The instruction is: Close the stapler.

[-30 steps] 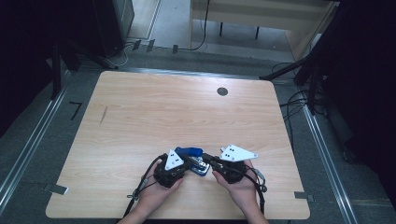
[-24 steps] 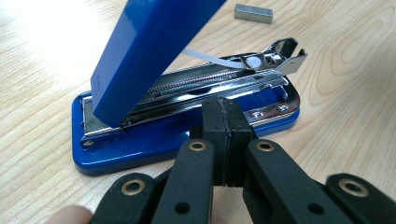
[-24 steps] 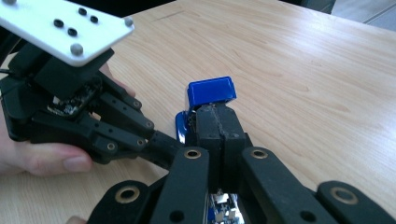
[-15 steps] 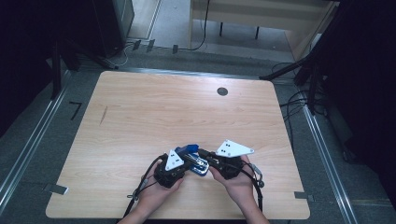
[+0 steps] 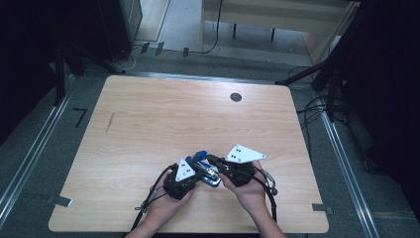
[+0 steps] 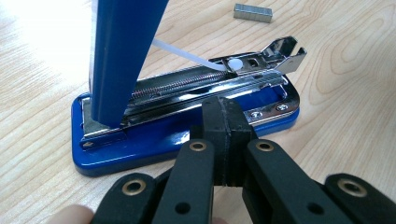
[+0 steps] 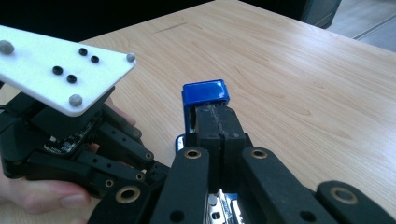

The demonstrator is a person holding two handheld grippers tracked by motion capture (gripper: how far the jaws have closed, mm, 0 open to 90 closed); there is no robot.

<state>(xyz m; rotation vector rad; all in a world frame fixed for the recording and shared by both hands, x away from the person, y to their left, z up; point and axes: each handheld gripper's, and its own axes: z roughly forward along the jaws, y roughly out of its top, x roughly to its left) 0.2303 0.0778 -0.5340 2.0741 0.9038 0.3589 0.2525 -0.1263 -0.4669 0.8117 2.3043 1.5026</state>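
Wooden table (image 5: 163,124), seen from above: a pale rectangular top with a small dark round disc (image 5: 236,97) near its far edge and a thin dark mark (image 5: 109,122) toward its left side. The two hands meet at the near middle of the table, each holding tongs.

Blue stapler (image 5: 205,168): it lies on the table between the two grippers, near the table's near edge. Its blue base (image 6: 154,140) rests flat on the wood, its long axis running roughly left to right across the left gripper view, the metal front end (image 6: 280,51) at the right. The blue top arm (image 6: 121,56) is swung open and stands nearly upright from the hinge end, exposing the metal staple channel (image 6: 196,86).

Left gripper (image 6: 223,140): its jaws are pressed together with nothing between them, just in front of the stapler's base.

Right gripper (image 7: 217,126): its jaws are likewise closed on themselves, their tips against the raised blue arm's end (image 7: 204,93).

Strip of staples (image 6: 252,12): a small grey bar lying on the table beyond the stapler, well apart from it.
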